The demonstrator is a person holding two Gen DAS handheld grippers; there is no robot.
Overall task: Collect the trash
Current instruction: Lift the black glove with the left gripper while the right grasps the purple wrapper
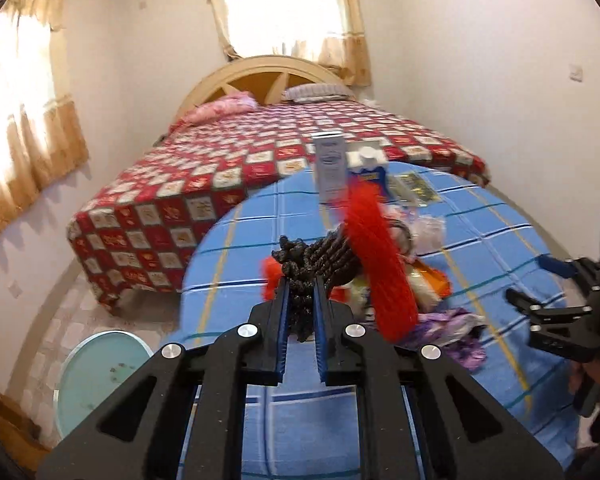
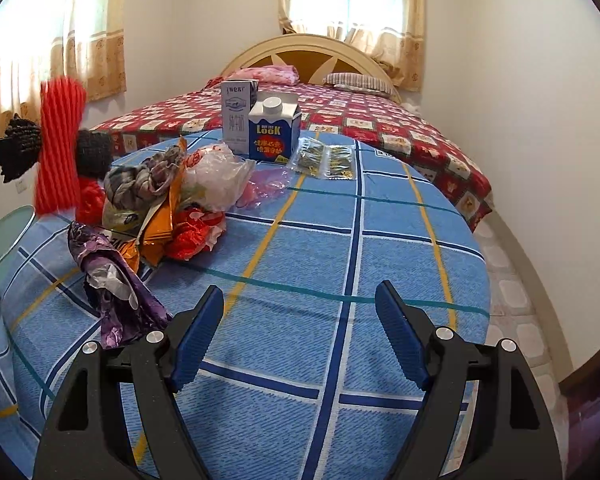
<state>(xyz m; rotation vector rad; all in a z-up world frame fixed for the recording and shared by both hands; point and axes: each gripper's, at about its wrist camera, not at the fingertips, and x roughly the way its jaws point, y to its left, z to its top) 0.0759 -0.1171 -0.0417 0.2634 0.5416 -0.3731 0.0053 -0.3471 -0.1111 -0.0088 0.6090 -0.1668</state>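
Note:
My left gripper (image 1: 301,284) is shut on the black braided handle (image 1: 316,260) of a red-bristled brush (image 1: 374,260), held above the round table with the blue checked cloth (image 1: 228,248). The brush also shows at the left of the right wrist view (image 2: 60,148). A heap of trash lies on the table's left part: crumpled wrappers (image 2: 180,216), a clear plastic bag (image 2: 220,176) and a purple wrapper (image 2: 116,288). Two cartons stand at the far side, a grey one (image 2: 236,114) and a blue one (image 2: 274,128), beside flat packets (image 2: 326,158). My right gripper (image 2: 300,312) is open and empty above the cloth.
A bed with a red patterned cover (image 1: 236,168) stands behind the table. A round pale green stool or bin lid (image 1: 96,380) is on the floor at the left. The walls are near on both sides, with curtained windows (image 1: 288,12).

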